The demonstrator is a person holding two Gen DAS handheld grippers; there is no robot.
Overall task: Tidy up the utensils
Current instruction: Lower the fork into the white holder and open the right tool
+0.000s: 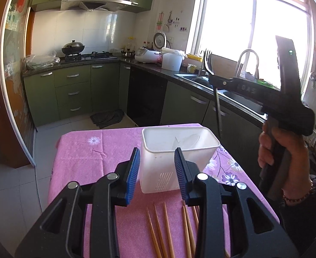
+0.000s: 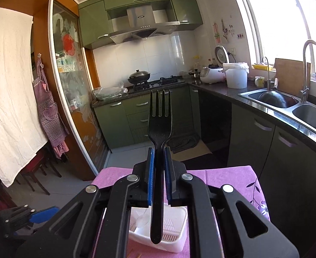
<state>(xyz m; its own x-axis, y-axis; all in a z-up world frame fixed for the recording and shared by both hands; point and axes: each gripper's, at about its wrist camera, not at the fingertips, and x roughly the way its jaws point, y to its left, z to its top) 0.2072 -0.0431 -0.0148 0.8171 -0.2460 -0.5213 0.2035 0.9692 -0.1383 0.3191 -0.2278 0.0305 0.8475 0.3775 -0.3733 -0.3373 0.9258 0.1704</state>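
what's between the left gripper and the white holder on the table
Nothing: in the left wrist view the left gripper, open and empty, sits just short of the white holder, bare pink tablecloth between. The chopsticks lie nearer the camera.

Home kitchen, from what I see through both wrist cameras. Green cabinets run in an L under a dark countertop, with matching wall units above. A steel range hood hangs over a gas hob; a lidded wok sits on one burner. White tiled backsplash behind. On the counter I note a rice cooker, a white bucket and a mug. A double steel sink with a tall arched faucet lies under a bright window. A checked apron hangs by the sliding glass door. My table wears a pink flowered cloth. Lived-in, domestic.
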